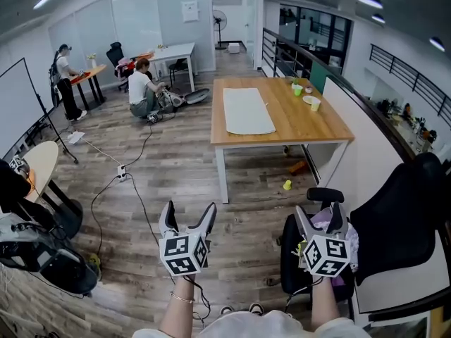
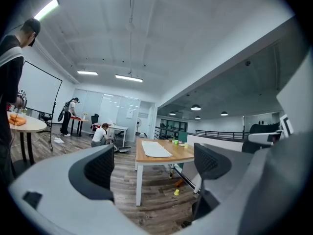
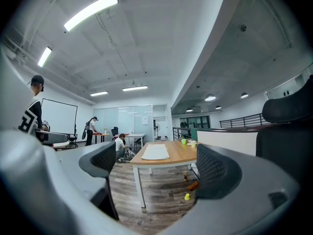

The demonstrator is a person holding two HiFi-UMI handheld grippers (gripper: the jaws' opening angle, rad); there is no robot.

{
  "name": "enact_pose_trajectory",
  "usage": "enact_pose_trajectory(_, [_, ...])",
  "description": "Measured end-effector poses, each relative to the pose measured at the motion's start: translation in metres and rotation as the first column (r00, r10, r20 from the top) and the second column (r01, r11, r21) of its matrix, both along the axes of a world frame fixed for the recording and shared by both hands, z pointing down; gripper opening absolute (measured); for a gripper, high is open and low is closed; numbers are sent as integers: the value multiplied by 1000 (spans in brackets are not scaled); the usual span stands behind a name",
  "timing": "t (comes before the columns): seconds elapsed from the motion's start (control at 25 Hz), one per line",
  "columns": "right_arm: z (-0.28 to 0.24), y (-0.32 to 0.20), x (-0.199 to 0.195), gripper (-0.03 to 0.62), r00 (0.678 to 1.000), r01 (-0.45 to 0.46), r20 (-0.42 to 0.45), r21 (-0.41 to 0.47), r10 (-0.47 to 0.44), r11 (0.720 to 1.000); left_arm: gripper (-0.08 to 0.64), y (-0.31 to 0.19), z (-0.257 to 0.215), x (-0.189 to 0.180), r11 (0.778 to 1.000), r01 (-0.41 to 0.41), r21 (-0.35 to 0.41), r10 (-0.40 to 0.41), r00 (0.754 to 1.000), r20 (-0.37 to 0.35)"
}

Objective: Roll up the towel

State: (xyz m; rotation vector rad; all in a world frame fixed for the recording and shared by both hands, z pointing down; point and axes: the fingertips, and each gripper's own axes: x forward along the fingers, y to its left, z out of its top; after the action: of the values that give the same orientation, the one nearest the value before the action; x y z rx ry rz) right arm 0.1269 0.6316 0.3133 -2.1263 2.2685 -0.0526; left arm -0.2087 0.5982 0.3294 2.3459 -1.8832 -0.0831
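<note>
1. Open-plan office with a wood-plank floor. The wooden worktop point(image 1: 310, 129) stands well ahead of the person, out of reach.
2. On its left half lies the towel point(image 1: 246, 110), flat and unrolled, long side running away from the camera. Nothing is rolled yet.
3. Jaws of the left gripper point(image 1: 189, 215) are spread wide with nothing between them. The right gripper point(image 1: 320, 213) is the same: released, empty. Both are held level, pointing toward the worktop.
4. Step, as I read it: pre-approach. Task not started, and neither gripper is near the towel.
5. Next move calls for walking up to the worktop's near end. Then bring both jaws to the towel's near short edge, one per corner, pinch, and start rolling away from the body.
6. Also on the worktop: green cup point(image 1: 298, 89) and pale cup point(image 1: 314, 103), right side, apart from the towel. They shouldn't foul the roll.
7. In the way:
   - black chair point(image 1: 402, 217) just right of the right gripper
   - floor cable point(image 1: 137, 196) left of the path
   - small yellow object point(image 1: 287, 184) and orange object point(image 1: 299, 167) on the floor near the worktop's near right leg, probably a minor trip risk
8. Seated person point(image 1: 143, 90) and standing person point(image 1: 67, 79) are back left, clear of the approach.
</note>
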Motion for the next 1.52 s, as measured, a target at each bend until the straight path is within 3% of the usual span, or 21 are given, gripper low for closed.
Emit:
enact_pose_trajectory(0.4, [17, 9, -12, 531, 998, -47, 31, -1, 47, 999, 511, -3, 10, -18, 1000, -12, -3, 12, 1000, 15])
enact_pose_trajectory(0.8, [43, -12, -10, 528, 994, -97, 36, -76, 100, 992, 511, -38, 25, -23, 999, -40, -36, 41, 999, 24])
enact_pose_trajectory(1.24, [40, -139, 12, 509, 990, -126, 62, -71, 130, 989, 509, -162, 26, -21, 998, -25, -51, 26, 999, 32])
enact_pose_trajectory(1.52, [37, -245, 39, 500, 991, -102, 78, -91, 109, 991, 509, -260, 18, 7, 998, -18, -61, 20, 999, 26])
